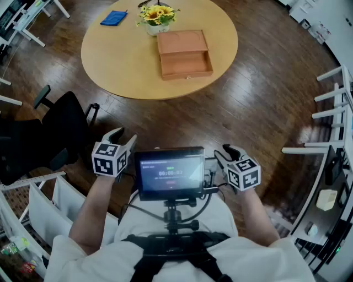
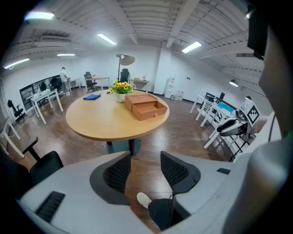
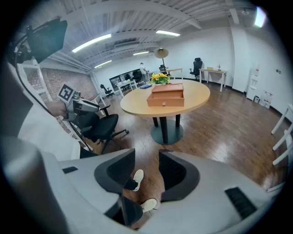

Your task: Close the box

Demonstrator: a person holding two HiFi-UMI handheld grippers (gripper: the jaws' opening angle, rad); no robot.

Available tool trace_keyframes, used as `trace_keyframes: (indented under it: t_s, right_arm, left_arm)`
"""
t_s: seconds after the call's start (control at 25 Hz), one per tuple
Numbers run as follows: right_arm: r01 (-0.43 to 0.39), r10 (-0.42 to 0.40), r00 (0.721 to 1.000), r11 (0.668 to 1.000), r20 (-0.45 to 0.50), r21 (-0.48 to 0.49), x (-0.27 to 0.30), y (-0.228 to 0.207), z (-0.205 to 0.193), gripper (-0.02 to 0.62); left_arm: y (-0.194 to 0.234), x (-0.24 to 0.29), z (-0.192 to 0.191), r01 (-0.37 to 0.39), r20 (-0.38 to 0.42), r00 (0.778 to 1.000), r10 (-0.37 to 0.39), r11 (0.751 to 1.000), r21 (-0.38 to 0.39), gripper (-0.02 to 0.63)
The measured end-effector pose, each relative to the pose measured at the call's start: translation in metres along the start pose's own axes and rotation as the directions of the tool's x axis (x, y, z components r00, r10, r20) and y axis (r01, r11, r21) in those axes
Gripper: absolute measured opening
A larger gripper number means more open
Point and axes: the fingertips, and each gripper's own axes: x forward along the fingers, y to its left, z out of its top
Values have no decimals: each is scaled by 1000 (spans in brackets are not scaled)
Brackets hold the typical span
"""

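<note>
Both hands low and close to the body, forearms in on either side of a chest-mounted screen (image 1: 170,172). L gripper (image 1: 122,136) and R gripper (image 1: 225,153) both pitched fwd and down, marker cubes on top. L fingers (image 2: 118,172) stand wide apart with nothing gripped; only floor (image 1: 248,104) and a shoe (image 2: 143,199) show thru the gap. R fingers (image 3: 118,171) likewise wide and empty.

Finger pads black, ribbed or meshed; shells smooth grey plastic.

Box (image 1: 185,54) sits well ahead on the round worktop (image 1: 121,60), far from both grippers. Orange-brown, prob. wood, rectangular. Lid (image 1: 182,42) laid back flat on the far side, shallow tray (image 1: 186,65) open toward the person. Worktop pale, smooth, on a single pedestal (image 2: 121,147). Yellow flowers (image 1: 157,15) in a white pot just behind the lid; touching or not, can't tell. Blue cloth (image 1: 113,18) near the far left rim.

Floor dark glossy planks, open btw person and worktop. Black chair (image 1: 58,129) near the L gripper. White racks (image 1: 331,104) crowd the right side.
</note>
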Motion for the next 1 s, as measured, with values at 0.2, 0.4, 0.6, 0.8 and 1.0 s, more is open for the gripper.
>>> trace_keyframes:
  t_s: [0.2, 0.4, 0.6, 0.8, 1.0]
  right_arm:
    - [32, -32, 999, 999, 11, 28, 24, 7, 26, 170]
    - [78, -79, 997, 995, 23, 61, 37, 18, 51, 170]
    - [99, -101, 995, 994, 29, 50, 52, 36, 71, 170]
    - [102, -102, 995, 994, 13, 26, 58, 40, 77, 170]
    - [108, -108, 994, 994, 28, 22, 76, 42, 91, 170]
  left_arm:
    - [34, 8, 33, 47, 7, 999, -48, 997, 69, 212]
    - [55, 20, 61, 129, 11, 991, -131, 982, 139, 212]
    - [66, 29, 83, 208, 7, 977, -214, 953, 221, 212]
    - [58, 42, 102, 265, -14, 962, -274, 917, 298, 212]
    - [58, 61, 124, 303, -52, 950, -307, 875, 378, 212]
